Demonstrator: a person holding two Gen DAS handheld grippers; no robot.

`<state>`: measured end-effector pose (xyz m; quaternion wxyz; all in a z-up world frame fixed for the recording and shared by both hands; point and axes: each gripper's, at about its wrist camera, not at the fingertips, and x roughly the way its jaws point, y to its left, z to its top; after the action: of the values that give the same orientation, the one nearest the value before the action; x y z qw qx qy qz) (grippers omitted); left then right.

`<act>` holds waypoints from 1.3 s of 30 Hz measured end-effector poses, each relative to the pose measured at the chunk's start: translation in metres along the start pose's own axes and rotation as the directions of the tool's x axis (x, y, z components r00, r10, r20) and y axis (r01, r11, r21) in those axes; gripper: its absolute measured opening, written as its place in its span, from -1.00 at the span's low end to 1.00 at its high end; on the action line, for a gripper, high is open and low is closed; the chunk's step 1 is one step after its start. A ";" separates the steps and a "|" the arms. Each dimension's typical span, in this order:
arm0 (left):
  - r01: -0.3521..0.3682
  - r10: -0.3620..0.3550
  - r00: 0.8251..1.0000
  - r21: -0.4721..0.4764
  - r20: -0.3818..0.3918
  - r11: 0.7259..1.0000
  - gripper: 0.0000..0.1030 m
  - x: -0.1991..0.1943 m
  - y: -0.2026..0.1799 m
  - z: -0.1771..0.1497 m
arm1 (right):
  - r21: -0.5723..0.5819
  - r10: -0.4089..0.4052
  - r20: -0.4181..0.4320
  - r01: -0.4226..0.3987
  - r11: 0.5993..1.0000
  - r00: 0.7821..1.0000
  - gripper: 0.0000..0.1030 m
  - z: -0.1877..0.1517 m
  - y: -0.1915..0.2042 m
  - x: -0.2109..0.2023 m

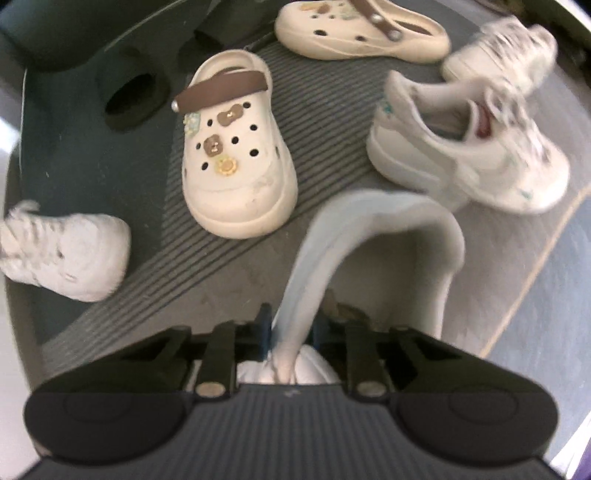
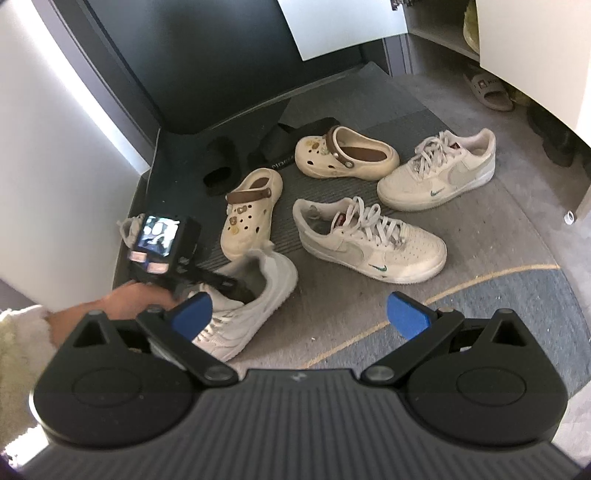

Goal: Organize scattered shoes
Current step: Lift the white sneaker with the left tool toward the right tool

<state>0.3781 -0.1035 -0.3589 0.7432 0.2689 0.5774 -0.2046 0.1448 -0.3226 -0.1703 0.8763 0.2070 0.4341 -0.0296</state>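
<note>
Nearest the left wrist camera, the left gripper (image 1: pixel 291 332) has its jaws clamped on the collar of a white sneaker (image 1: pixel 373 266); beyond lie a cream clog (image 1: pixel 236 162), a second clog (image 1: pixel 354 33) and a sneaker with green marks (image 1: pixel 469 155) on the carpet (image 1: pixel 155 295). In the right view, the right gripper (image 2: pixel 301 315) hangs with jaws apart above the carpet. One shoe is in hand; next it needs carrying beside its mate (image 1: pixel 62 254) at the left.

Cream clog (image 1: pixel 236 147), brown strap (image 1: pixel 221 90)
</note>
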 end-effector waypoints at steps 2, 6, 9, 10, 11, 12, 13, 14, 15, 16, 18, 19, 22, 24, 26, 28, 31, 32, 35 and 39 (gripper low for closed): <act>0.005 -0.005 1.000 0.019 0.000 1.000 -0.66 -0.005 0.002 -0.007 | 0.008 0.009 0.006 -0.009 1.000 1.000 1.00 0.000 0.001 -0.003; 0.033 -0.033 0.999 0.049 -0.009 0.998 -0.68 -0.021 0.007 -0.025 | -0.001 0.012 0.019 -0.012 1.000 1.000 1.00 -0.001 0.006 -0.009; 0.072 -0.072 0.997 0.054 -0.005 0.996 -0.68 -0.036 0.010 -0.040 | 0.007 0.014 0.019 -0.014 1.000 1.000 1.00 -0.003 0.007 -0.009; 0.084 -0.085 0.996 0.073 0.000 0.994 -0.68 -0.047 0.008 -0.049 | 0.009 0.016 0.017 -0.016 1.000 1.000 1.00 -0.003 0.007 -0.009; 0.088 -0.089 0.996 0.087 0.001 0.992 -0.68 -0.052 0.007 -0.054 | 0.010 0.017 0.015 -0.017 1.000 1.000 1.00 -0.004 0.008 -0.009; 0.092 -0.093 0.996 0.100 0.002 0.991 -0.68 -0.058 0.006 -0.059 | 0.011 0.021 0.013 -0.021 1.000 1.000 1.00 -0.004 0.009 -0.009; 0.096 -0.097 0.995 0.114 0.002 0.989 -0.68 -0.064 0.005 -0.064 | 0.007 0.027 0.012 -0.027 1.000 1.000 1.00 -0.005 0.010 -0.009; 0.100 -0.100 0.995 0.123 0.000 0.987 -0.68 -0.069 0.004 -0.070 | 0.001 0.031 0.010 -0.031 1.000 0.999 1.00 -0.006 0.012 -0.009; 0.101 -0.101 0.995 0.125 -0.001 0.987 -0.68 -0.071 0.003 -0.072 | -0.006 0.035 0.008 -0.035 0.999 0.999 1.00 -0.007 0.015 -0.009; 0.108 -0.108 0.994 0.137 -0.006 0.985 -0.68 -0.079 0.002 -0.081 | -0.013 0.039 0.005 -0.039 0.999 0.999 1.00 -0.009 0.017 -0.008; 0.121 -0.120 0.993 0.147 -0.018 0.982 -0.68 -0.091 0.001 -0.096 | -0.033 0.050 -0.007 -0.051 0.998 0.999 1.00 -0.012 0.022 -0.007; 0.128 -0.126 0.992 0.143 -0.025 0.981 -0.68 -0.095 0.002 -0.102 | -0.042 0.056 -0.014 -0.057 0.998 0.998 1.00 -0.013 0.025 -0.006; 0.141 -0.136 0.990 0.131 -0.044 0.981 -0.67 -0.094 0.005 -0.117 | -0.069 0.067 -0.037 -0.070 0.995 0.997 1.00 -0.018 0.030 -0.001; 0.147 -0.139 0.987 0.120 -0.075 0.982 -0.68 -0.084 0.005 -0.128 | -0.084 0.069 -0.057 -0.074 0.994 0.996 1.00 -0.021 0.033 0.004; 0.150 -0.138 0.985 0.114 -0.106 0.982 -0.68 -0.070 0.005 -0.138 | -0.100 0.071 -0.077 -0.079 0.992 0.994 1.00 -0.023 0.035 0.009; 0.144 -0.124 0.980 0.126 -0.154 0.982 -0.68 -0.046 0.001 -0.149 | -0.115 0.072 -0.097 -0.083 0.990 0.993 1.00 -0.026 0.037 0.015; 0.137 -0.109 0.976 0.141 -0.190 0.981 -0.68 -0.025 -0.001 -0.154 | -0.138 0.074 -0.127 -0.091 0.986 0.989 1.00 -0.030 0.041 0.022; 0.132 -0.104 0.977 0.143 -0.185 0.981 -0.68 -0.021 -0.001 -0.154 | -0.146 0.074 -0.137 -0.094 0.985 0.988 1.00 -0.032 0.042 0.025; 0.142 -0.121 0.975 0.102 -0.188 0.985 -0.67 -0.011 0.006 -0.147 | -0.168 0.074 -0.167 -0.102 0.980 0.983 1.00 -0.036 0.045 0.033; 0.115 -0.099 0.982 0.095 -0.162 0.989 -0.63 0.003 0.007 -0.143 | -0.193 0.077 -0.198 -0.116 0.974 0.977 1.00 -0.042 0.050 0.043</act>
<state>0.2766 -0.0070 -0.3872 0.6684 0.2911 0.6363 -0.2522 0.1514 -0.2554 -0.2093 0.8480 0.1390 0.5056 0.0773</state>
